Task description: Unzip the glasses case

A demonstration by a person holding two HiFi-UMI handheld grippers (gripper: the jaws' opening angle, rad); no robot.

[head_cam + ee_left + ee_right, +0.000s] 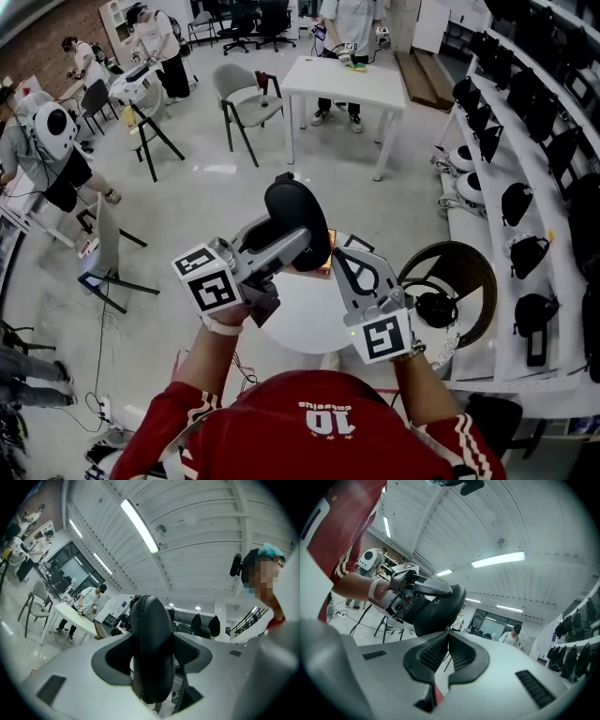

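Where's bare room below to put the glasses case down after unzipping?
The round white table has a bare patch below and between the left gripper and right gripper, on your side. Its far edge is taken by an orange object, partly hidden behind the glasses case. The round brown surface to the right carries a black headset.
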